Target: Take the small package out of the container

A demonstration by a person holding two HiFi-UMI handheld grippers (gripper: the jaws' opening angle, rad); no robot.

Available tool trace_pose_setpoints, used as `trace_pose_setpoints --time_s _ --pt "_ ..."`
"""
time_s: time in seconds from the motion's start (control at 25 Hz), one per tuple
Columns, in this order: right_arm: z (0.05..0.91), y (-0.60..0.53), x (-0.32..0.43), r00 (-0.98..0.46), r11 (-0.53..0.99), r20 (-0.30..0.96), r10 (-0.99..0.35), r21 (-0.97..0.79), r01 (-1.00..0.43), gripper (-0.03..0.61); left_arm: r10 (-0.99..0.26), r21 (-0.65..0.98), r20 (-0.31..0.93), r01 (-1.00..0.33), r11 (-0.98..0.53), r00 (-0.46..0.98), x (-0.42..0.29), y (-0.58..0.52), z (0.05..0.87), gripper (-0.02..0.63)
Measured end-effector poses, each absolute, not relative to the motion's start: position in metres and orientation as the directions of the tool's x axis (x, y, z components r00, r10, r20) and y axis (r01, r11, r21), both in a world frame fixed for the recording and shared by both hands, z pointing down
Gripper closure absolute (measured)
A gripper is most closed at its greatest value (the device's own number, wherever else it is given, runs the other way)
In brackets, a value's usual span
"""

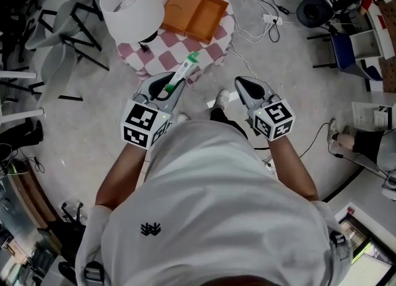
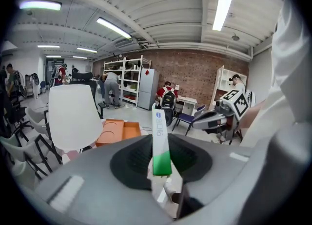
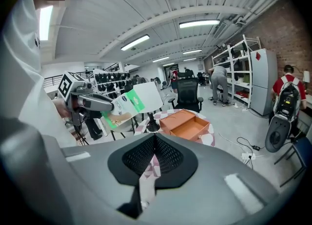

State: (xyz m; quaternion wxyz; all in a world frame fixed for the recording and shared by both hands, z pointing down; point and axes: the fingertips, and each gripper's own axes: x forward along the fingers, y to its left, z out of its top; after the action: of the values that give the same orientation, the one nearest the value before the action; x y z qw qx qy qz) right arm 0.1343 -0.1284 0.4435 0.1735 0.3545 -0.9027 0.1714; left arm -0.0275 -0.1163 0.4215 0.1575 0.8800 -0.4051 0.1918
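Observation:
The small package (image 1: 184,70), a flat white and green box, sticks out from my left gripper (image 1: 168,85), which is shut on its green end. In the left gripper view the package (image 2: 160,143) stands edge-on between the pads. It is held in the air in front of the round table, clear of the orange container (image 1: 195,10), an open two-part tray on the checkered cloth. My right gripper (image 1: 240,84) hangs beside the left at the same height, shut with nothing in it; its pads (image 3: 161,148) meet in a line. From there the package (image 3: 125,104) shows at the left.
A white lamp shade (image 1: 130,2) stands on the checkered table (image 1: 161,46) left of the container. Folding chairs (image 1: 55,25) crowd the left side. Cables and a power strip (image 1: 271,18) lie on the floor at the right. People and shelves stand far back.

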Motion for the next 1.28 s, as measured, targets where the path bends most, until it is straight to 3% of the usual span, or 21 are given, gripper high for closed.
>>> trace_pose_setpoints --time_s 1.28 --pt "0.44 -0.123 0.127 -0.706 0.712 0.414 -0.575 -0.173 -0.681 0.578 -0.646 0.126 0.469 -0.769 -0.627 0.603 -0.026 -0.112 0.422 0.462"
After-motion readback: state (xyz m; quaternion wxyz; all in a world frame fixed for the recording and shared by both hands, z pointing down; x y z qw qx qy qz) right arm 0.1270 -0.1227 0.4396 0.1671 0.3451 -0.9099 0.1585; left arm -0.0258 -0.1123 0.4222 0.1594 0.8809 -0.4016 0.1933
